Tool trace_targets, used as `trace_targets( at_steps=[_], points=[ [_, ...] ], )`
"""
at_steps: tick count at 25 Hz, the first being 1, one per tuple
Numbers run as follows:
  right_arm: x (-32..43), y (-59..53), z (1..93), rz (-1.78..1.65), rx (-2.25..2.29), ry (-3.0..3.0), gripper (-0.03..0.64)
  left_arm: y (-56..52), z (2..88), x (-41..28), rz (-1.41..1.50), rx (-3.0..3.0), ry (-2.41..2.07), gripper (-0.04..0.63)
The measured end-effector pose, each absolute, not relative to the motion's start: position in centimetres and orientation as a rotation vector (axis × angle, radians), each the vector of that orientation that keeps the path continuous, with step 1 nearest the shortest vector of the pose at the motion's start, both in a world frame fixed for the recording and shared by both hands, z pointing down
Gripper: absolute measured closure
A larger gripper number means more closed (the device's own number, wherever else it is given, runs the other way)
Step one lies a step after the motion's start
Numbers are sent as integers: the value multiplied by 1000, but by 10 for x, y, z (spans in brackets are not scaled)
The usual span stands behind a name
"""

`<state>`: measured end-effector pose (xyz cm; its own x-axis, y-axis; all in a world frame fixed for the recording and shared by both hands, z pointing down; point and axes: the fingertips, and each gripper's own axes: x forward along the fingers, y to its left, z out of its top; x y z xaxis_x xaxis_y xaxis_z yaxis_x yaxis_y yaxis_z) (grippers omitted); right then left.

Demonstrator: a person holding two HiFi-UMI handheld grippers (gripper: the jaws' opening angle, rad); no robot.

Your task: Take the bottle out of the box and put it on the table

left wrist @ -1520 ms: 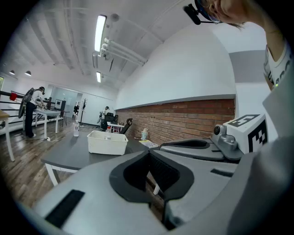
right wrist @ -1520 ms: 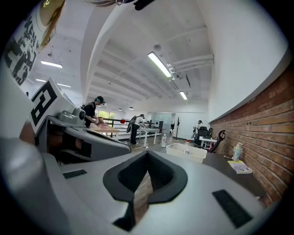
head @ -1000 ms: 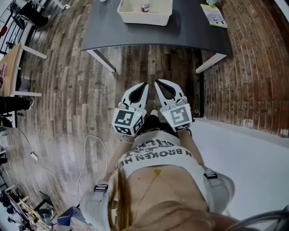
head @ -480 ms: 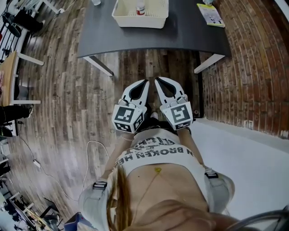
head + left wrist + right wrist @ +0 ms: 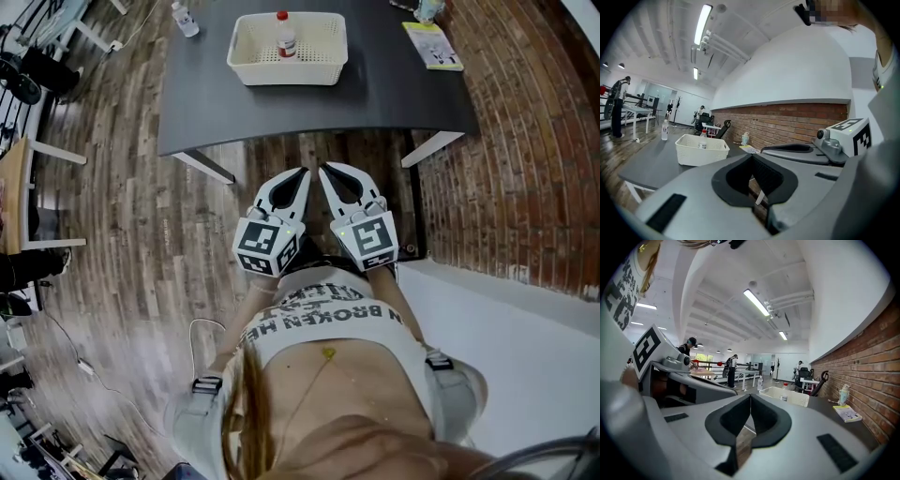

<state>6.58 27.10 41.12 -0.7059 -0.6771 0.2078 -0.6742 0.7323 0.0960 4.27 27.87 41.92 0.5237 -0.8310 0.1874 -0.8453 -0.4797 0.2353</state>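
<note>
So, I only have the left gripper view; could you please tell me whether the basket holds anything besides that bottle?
Observer: No. The head view looks down into the white basket: only the red-capped bottle, upright.
Operator: Thank you. Are the other tongs closed?
Observer: Yes. The right gripper view shows the right tongs shut, with nothing between them.
Operator: And have we arrived?
Observer: Not yet. In the head view the left tongs and the right tongs appear short of the near edge of the table, over the wooden floor.
</note>
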Motion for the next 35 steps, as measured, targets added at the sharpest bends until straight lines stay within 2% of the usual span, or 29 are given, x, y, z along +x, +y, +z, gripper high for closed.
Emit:
trace_targets(
  at_steps=[35],
  points=[
    [-25,152,417,-11,1062,-2706,607,163,431,-51,40,2423,-1430,591]
  ],
)
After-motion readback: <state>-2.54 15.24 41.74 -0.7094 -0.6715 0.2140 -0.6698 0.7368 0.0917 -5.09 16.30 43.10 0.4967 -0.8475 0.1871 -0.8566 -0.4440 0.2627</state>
